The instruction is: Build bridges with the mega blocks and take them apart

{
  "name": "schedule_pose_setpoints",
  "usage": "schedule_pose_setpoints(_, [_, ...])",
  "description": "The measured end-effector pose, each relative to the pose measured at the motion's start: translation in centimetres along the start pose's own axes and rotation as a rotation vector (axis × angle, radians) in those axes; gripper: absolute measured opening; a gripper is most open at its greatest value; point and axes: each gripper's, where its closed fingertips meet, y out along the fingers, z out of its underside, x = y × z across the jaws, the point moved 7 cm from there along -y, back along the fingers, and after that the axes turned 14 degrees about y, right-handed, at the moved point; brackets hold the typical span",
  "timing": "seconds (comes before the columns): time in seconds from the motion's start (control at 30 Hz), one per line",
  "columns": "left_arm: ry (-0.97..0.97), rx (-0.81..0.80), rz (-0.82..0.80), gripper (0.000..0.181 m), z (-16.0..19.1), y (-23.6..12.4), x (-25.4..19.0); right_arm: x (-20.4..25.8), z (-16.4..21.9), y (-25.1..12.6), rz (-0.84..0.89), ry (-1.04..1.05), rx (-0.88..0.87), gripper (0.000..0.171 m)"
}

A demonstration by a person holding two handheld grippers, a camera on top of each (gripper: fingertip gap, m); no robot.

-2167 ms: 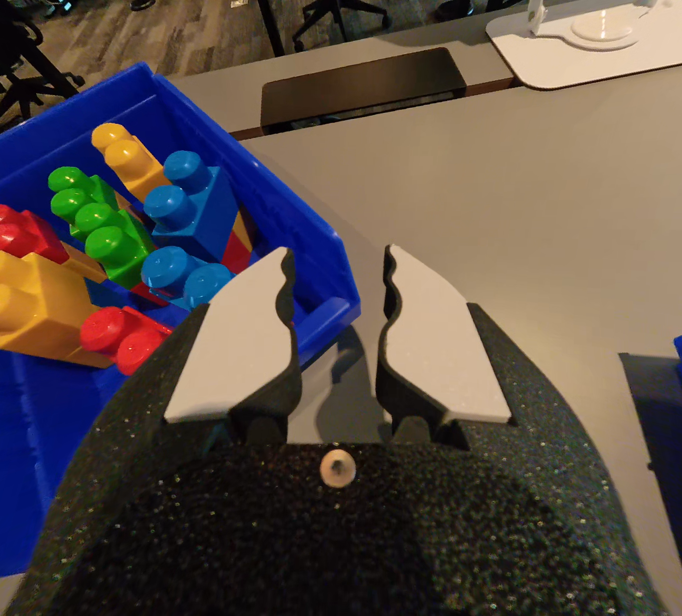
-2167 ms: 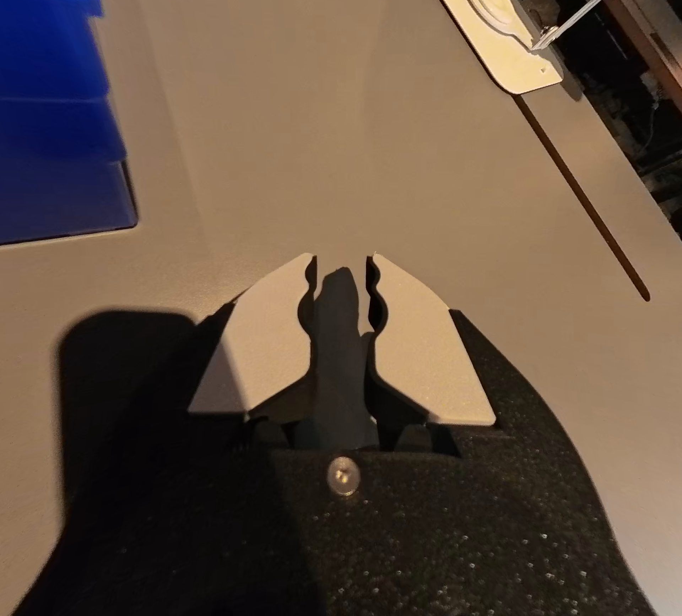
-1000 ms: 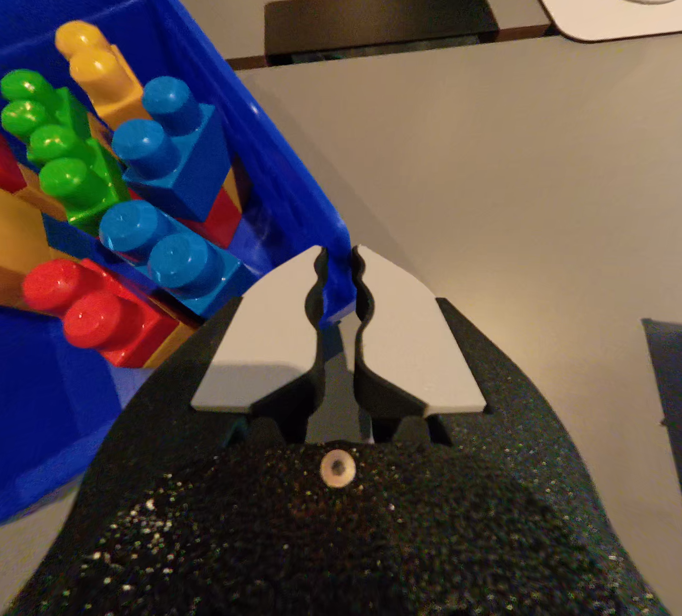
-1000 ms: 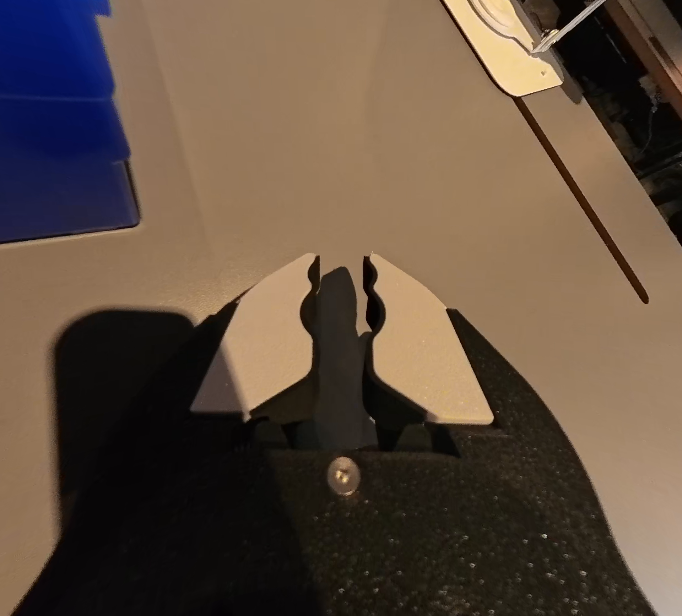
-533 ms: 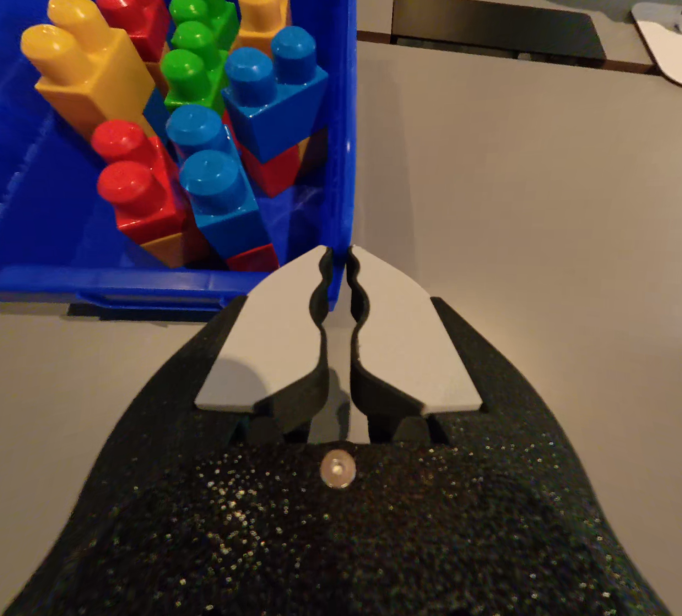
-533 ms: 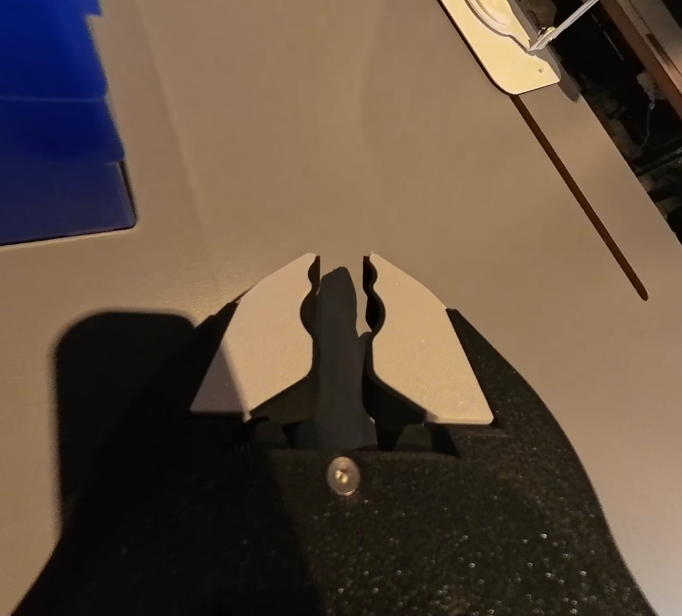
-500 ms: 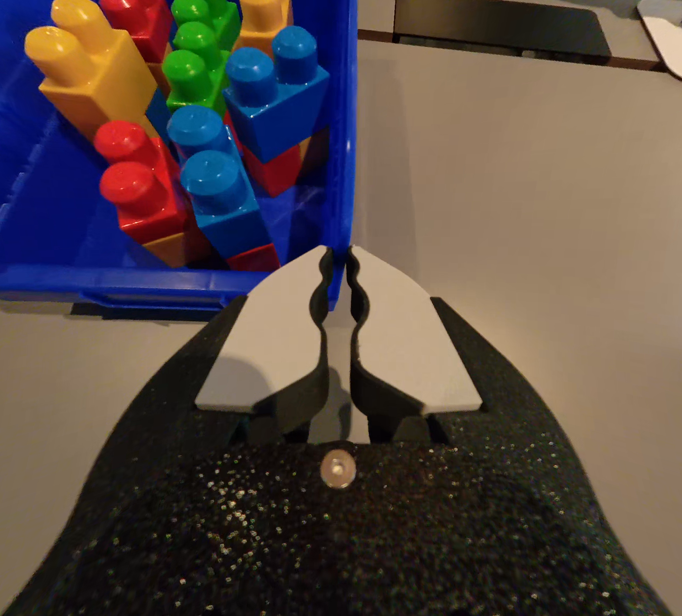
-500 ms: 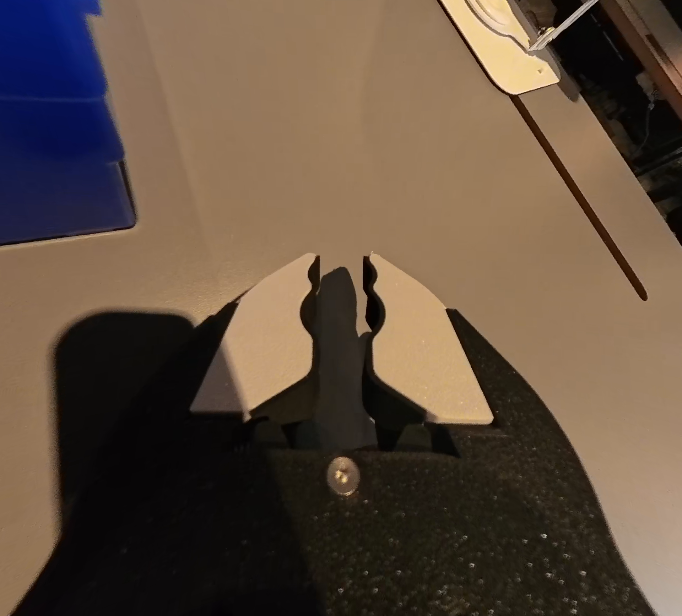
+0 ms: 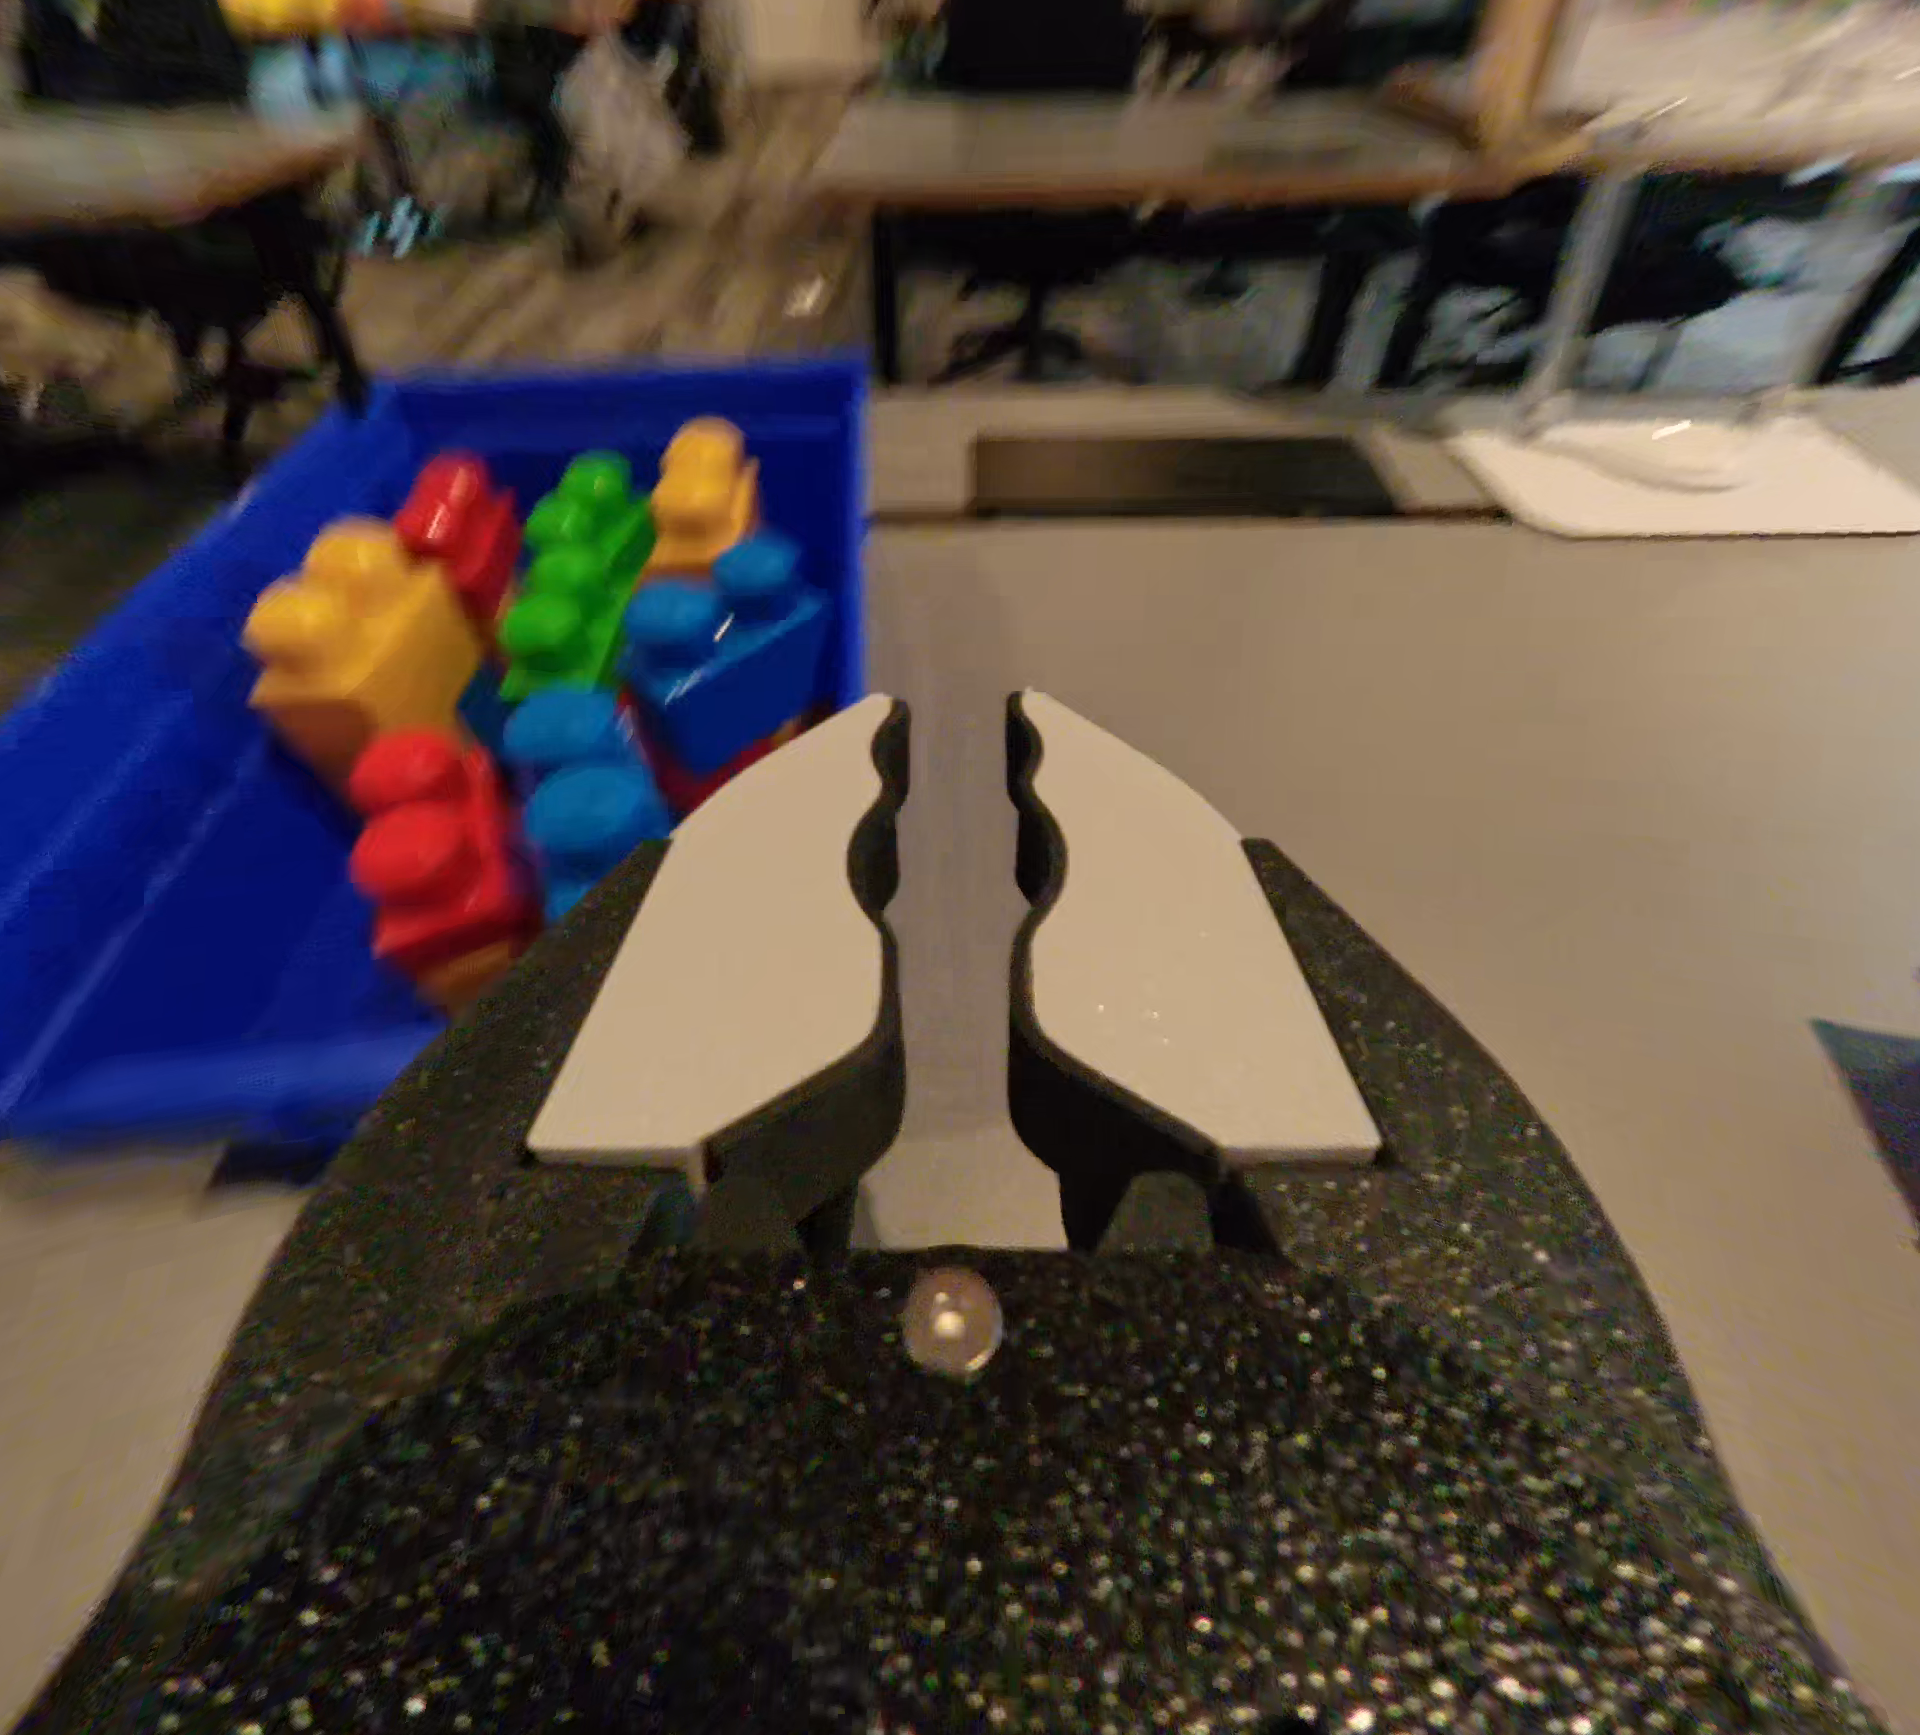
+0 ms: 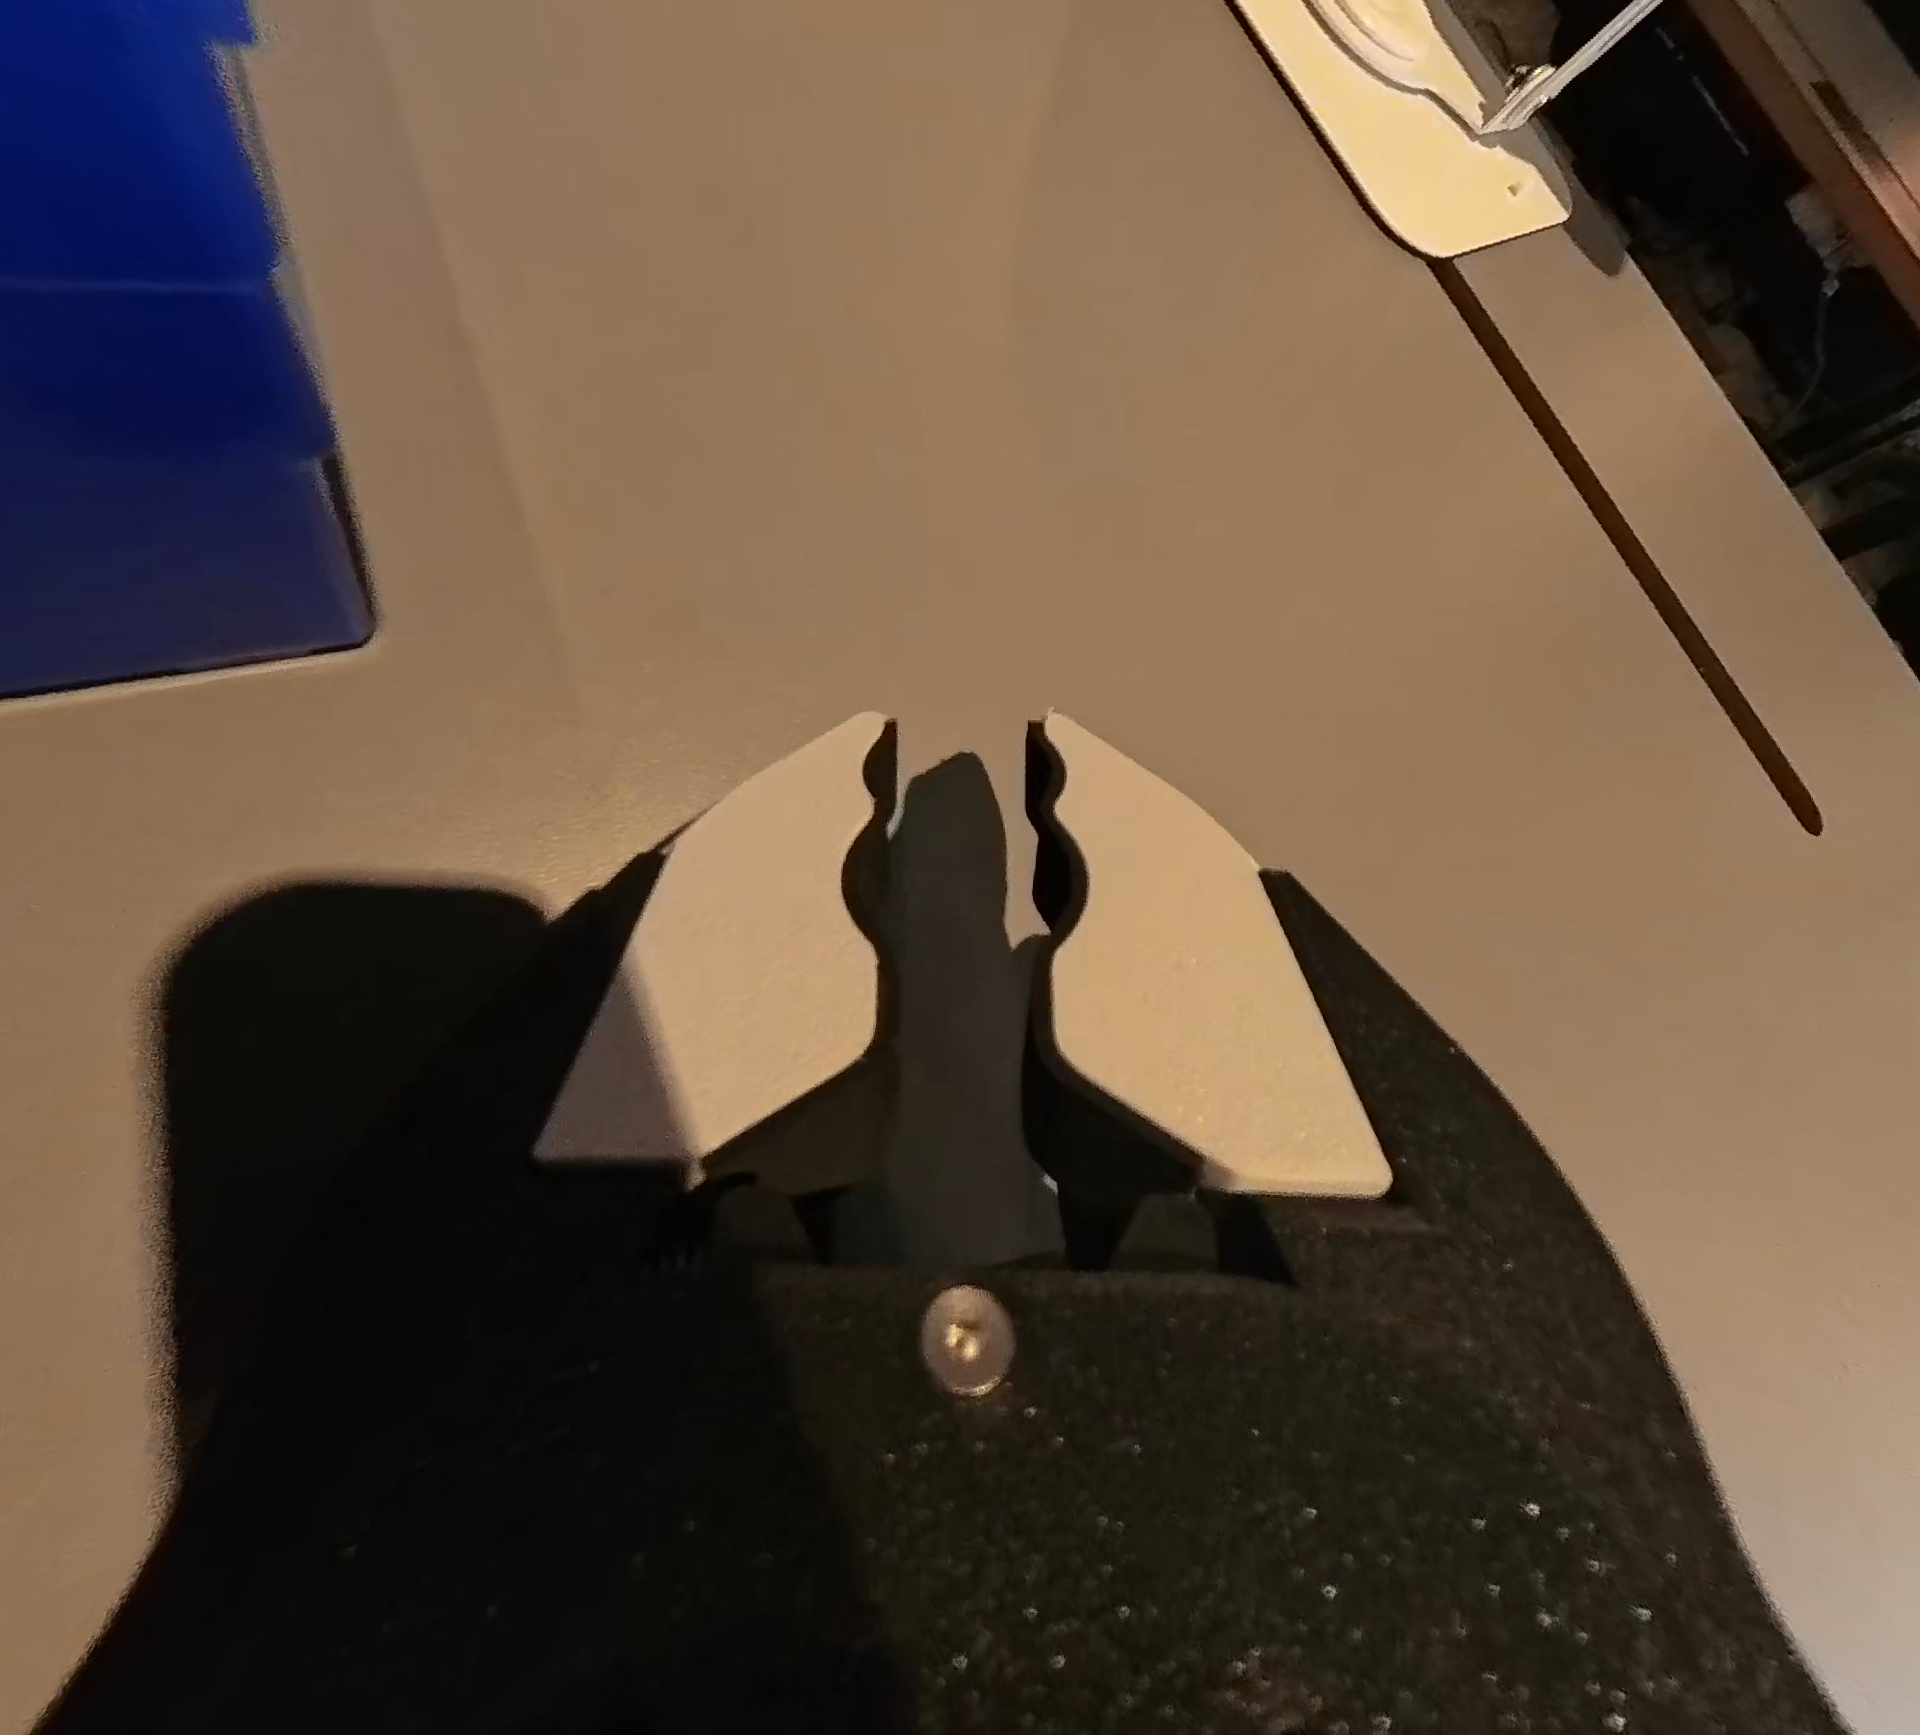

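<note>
A blue bin [image 9: 156,802] stands on the grey table at the left of the blurred left wrist view. It holds several mega blocks on end: yellow [image 9: 364,646], red [image 9: 436,844], green [image 9: 571,584] and blue [image 9: 727,646]. My left gripper [image 9: 956,709] is empty, its jaws a narrow gap apart, just right of the bin's near corner and above the table. My right gripper [image 10: 961,729] is empty too, with a similar narrow gap, low over bare table. The bin's side [image 10: 135,335] lies to its upper left.
A black rectangular panel [image 9: 1174,464] and a white flat stand base [image 9: 1662,470] sit at the table's back. The base also shows in the right wrist view [image 10: 1351,23], near the table's right edge and a thin dark slot [image 10: 1642,542]. A dark object [image 9: 1881,1114] lies at the right. My hands' fingertips stand some 60 cm from each other.
The left gripper has pulled back and tilted up, so the bin looks smaller and the room behind shows. Its jaws have parted slightly. The right gripper has barely moved.
</note>
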Motion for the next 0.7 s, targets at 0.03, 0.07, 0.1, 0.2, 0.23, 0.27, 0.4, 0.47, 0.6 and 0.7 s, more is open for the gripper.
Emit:
schedule_pose_setpoints(0.03, [0.039,-0.097,0.064,0.018,-1.2,-0.2,-1.1,0.0,0.0,0.0,0.000,0.001,0.001,0.024])
schedule_pose_setpoints(0.07, [0.077,-0.190,0.175,0.019,-2.3,-0.2,-2.8,0.0,0.0,0.0,0.000,0.002,0.001,0.024])
schedule_pose_setpoints(0.1, [0.107,-0.260,0.322,0.019,-3.2,-0.1,-4.8,0.0,0.0,0.0,0.000,0.002,0.001,0.024])
schedule_pose_setpoints(0.2, [0.127,-0.269,0.752,0.033,-4.5,1.0,-11.2,0.0,0.0,0.0,0.001,0.002,0.001,0.024])
schedule_pose_setpoints(0.23, [0.159,-0.260,0.852,0.038,-4.9,1.2,-13.3,0.0,0.0,0.0,0.001,0.001,0.001,0.024])
schedule_pose_setpoints(0.27, [0.217,-0.252,0.917,0.043,-5.3,1.4,-15.2,0.0,0.0,0.0,0.001,0.001,0.001,0.024])
schedule_pose_setpoints(0.4, [0.577,-0.191,0.984,0.057,-5.5,2.7,-21.8,-0.1,0.0,0.0,0.005,0.005,-0.001,0.024])
schedule_pose_setpoints(0.47, [0.665,-0.137,1.018,0.059,-5.0,4.0,-24.3,-0.1,0.0,0.0,0.008,0.004,-0.002,0.024])
schedule_pose_setpoints(0.6, [0.676,-0.042,1.087,0.045,-3.6,5.8,-26.9,-0.1,0.0,0.0,0.008,0.003,-0.001,0.024])
schedule_pose_setpoints(0.7, [0.648,-0.058,1.068,0.036,-3.5,5.9,-27.0,-0.1,0.0,-0.1,0.005,0.010,0.003,0.026])
